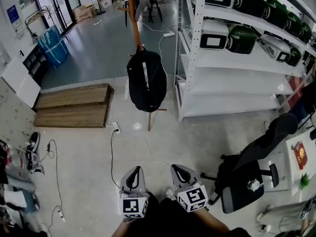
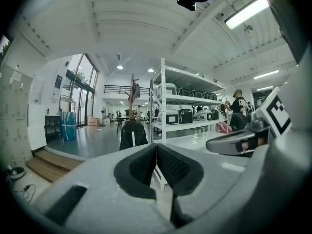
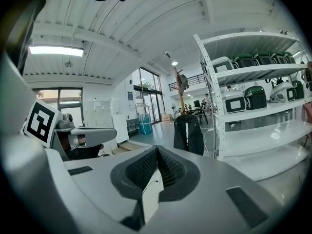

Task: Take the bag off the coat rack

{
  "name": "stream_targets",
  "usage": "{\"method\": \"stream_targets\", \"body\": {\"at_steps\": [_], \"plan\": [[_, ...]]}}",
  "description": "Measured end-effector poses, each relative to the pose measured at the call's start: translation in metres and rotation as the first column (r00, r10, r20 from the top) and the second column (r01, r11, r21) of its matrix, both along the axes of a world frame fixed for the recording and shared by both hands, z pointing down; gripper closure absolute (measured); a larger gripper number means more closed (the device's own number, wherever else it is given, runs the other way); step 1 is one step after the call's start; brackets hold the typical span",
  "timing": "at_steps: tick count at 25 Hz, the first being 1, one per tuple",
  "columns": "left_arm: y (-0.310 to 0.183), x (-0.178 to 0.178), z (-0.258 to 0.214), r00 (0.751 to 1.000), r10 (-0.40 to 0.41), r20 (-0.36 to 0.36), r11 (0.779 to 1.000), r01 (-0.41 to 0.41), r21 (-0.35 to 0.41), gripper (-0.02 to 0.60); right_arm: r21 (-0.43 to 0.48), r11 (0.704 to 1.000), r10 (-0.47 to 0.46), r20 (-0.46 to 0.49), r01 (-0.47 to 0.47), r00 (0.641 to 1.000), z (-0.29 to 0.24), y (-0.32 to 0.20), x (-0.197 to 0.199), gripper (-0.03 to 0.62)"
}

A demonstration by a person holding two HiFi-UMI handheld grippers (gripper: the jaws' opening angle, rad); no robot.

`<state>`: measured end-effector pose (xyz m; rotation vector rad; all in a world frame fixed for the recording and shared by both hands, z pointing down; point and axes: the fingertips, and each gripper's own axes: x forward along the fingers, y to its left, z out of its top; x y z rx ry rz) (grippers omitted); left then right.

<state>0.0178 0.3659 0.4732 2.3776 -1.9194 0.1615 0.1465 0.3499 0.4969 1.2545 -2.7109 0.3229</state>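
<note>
A black bag (image 1: 146, 81) with a pale stripe hangs from a wooden coat rack (image 1: 133, 19) beside the white shelving. The bag (image 2: 133, 135) also shows small and far ahead in the left gripper view, and the bag (image 3: 188, 134) hangs under the rack pole (image 3: 179, 89) in the right gripper view. My left gripper (image 1: 134, 174) and right gripper (image 1: 180, 172) sit side by side near the bottom of the head view, well short of the bag. Both are shut with nothing between the pads. The left gripper (image 2: 156, 147) and right gripper (image 3: 156, 151) show their jaws pressed together.
White shelving (image 1: 232, 58) loaded with appliances stands right of the rack. A black office chair (image 1: 252, 167) is at the right. Wooden steps (image 1: 74, 105) lie to the left, with a power strip and cables (image 1: 116, 130) on the floor. A blue bin (image 1: 52, 44) stands far left.
</note>
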Motion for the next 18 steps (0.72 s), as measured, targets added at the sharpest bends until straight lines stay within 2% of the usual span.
{"method": "stream_targets", "body": {"at_steps": [10, 18], "plan": [[-0.027, -0.001, 0.011, 0.999, -0.032, 0.001, 0.999, 0.032, -0.027, 0.565, -0.026, 1.0, -0.01, 0.005, 0.01, 1.0, 0.011, -0.032, 0.007, 0.583], [-0.09, -0.01, 0.014, 1.0, -0.008, -0.013, 1.0, 0.007, -0.018, 0.565, -0.031, 1.0, -0.002, -0.011, 0.001, 1.0, 0.015, -0.087, -0.006, 0.583]]}}
